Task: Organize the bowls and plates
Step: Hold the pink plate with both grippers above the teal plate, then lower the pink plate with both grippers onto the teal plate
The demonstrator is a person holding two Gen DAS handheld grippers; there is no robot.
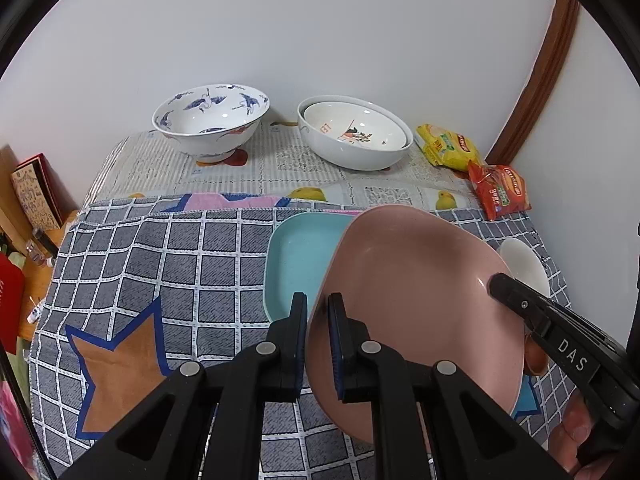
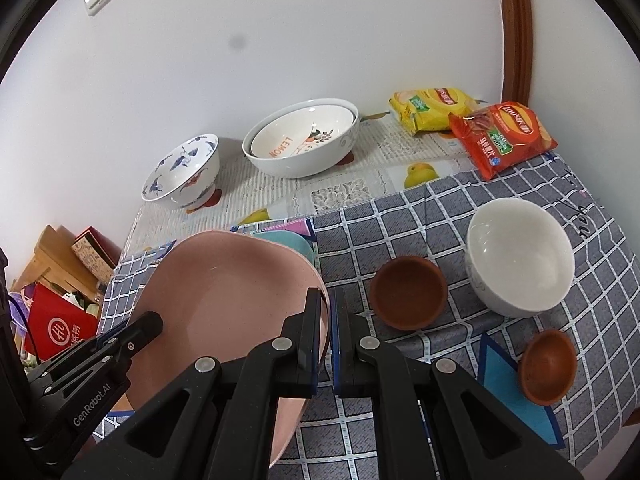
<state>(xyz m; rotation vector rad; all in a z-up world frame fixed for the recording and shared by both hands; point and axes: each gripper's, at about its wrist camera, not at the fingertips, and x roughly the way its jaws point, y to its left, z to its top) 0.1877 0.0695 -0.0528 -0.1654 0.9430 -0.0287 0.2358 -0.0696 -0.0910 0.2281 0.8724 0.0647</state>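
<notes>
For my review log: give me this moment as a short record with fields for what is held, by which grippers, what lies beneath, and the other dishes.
held item: pink plate, tilted
left gripper: shut on the plate's left rim
right gripper: shut on the plate's right rim
beneath: teal plate on the checked cloth
back row: crane bowl; nested white bowls
right side: plain white bowl; two brown bowls
also: two snack packets
</notes>
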